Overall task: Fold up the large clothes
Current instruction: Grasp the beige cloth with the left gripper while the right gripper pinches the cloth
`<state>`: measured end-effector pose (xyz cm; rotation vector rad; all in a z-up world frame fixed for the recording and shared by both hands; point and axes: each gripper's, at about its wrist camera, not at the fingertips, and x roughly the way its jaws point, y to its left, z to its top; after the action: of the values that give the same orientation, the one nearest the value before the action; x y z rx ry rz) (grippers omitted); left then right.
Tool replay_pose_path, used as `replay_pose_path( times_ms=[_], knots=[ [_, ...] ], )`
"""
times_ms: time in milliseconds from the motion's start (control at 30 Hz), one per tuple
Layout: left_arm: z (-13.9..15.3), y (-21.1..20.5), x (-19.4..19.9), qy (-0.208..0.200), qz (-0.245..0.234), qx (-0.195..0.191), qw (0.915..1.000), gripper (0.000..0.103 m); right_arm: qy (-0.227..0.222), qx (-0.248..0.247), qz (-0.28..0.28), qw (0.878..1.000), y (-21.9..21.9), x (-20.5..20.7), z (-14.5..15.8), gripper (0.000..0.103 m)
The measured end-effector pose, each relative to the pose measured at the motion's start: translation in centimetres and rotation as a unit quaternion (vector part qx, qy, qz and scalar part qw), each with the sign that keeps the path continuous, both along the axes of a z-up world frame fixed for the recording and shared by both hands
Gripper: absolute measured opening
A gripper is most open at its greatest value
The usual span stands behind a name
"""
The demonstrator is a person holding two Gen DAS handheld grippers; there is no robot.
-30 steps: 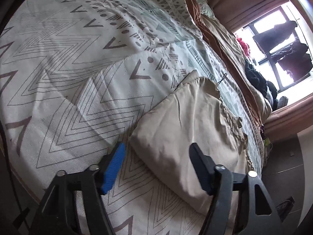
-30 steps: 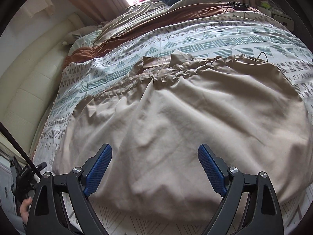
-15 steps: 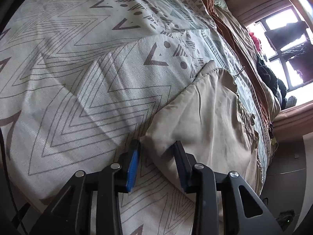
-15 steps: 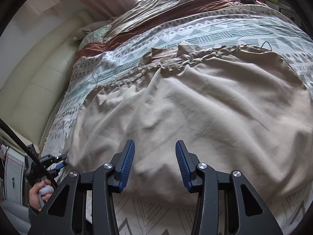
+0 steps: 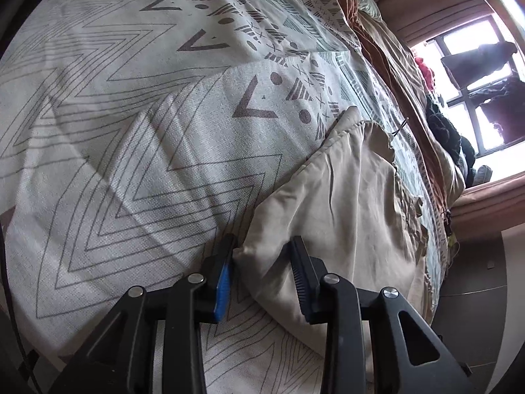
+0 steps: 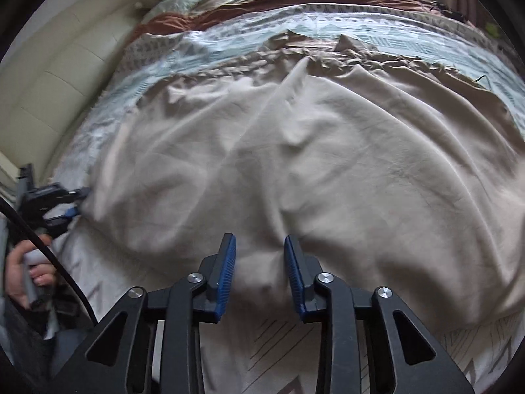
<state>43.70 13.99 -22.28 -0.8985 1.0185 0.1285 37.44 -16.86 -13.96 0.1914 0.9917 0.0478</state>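
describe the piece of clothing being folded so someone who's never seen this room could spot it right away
Start at the big bed, covered by a white bedspread printed with grey zigzags and triangles. Spread flat across its near half lies the beige garment, plain and wrinkled, with a gathered, ruffled band along its far edge. It is the only unpatterned pale cloth lying on the print; the brown and tan bedding sits further back.

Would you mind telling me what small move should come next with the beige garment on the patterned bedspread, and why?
Probably lift both near corners together and carry them toward the gathered far edge. The left gripper has closed on a corner of the beige garment, and the right gripper, whose jaws have just been closing, pinches a bunched fold at the near hem. The garment lies spread flat on the patterned bedspread, unfolded.
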Motion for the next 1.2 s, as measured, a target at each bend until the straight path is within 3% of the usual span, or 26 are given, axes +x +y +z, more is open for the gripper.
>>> replay_pose_path(
  times_ms=[167,233,567,633,767,833,1067,1200],
  knots=[
    [-0.1,-0.4,-0.7,-0.004,0.015,-0.021,0.9997,0.035,0.004,0.006,-0.028,1.000,-0.8,2.4,-0.9,0.018],
    [-0.2,-0.8,-0.4,-0.008,0.011,-0.025,0.9996,0.043,0.005,0.017,-0.039,0.999,-1.1,3.4,-1.3,0.017],
    [-0.5,-0.6,1.8,-0.035,0.006,-0.060,0.9976,0.045,0.002,0.049,-0.064,0.997,-1.7,6.4,-2.1,0.016],
    [0.2,-0.4,1.5,-0.057,0.012,-0.067,0.9960,0.045,0.000,0.052,-0.069,0.996,-1.9,6.9,-2.1,0.016],
    [3.2,-0.5,0.4,-0.156,0.001,-0.085,0.9841,0.045,-0.002,0.072,-0.082,0.994,-2.8,7.5,-2.4,0.016],
    [4.0,-1.3,0.6,-0.168,-0.018,-0.076,0.9827,0.045,-0.002,0.073,-0.082,0.994,-2.7,7.5,-2.4,0.016],
    [3.9,-4.5,2.1,-0.107,-0.066,0.012,0.9920,0.045,-0.005,0.069,-0.083,0.994,-2.6,7.2,-2.3,0.016],
    [1.7,-3.3,2.4,-0.069,-0.048,0.009,0.9964,0.045,-0.005,0.068,-0.082,0.994,-2.6,7.2,-2.2,0.016]
  ],
)
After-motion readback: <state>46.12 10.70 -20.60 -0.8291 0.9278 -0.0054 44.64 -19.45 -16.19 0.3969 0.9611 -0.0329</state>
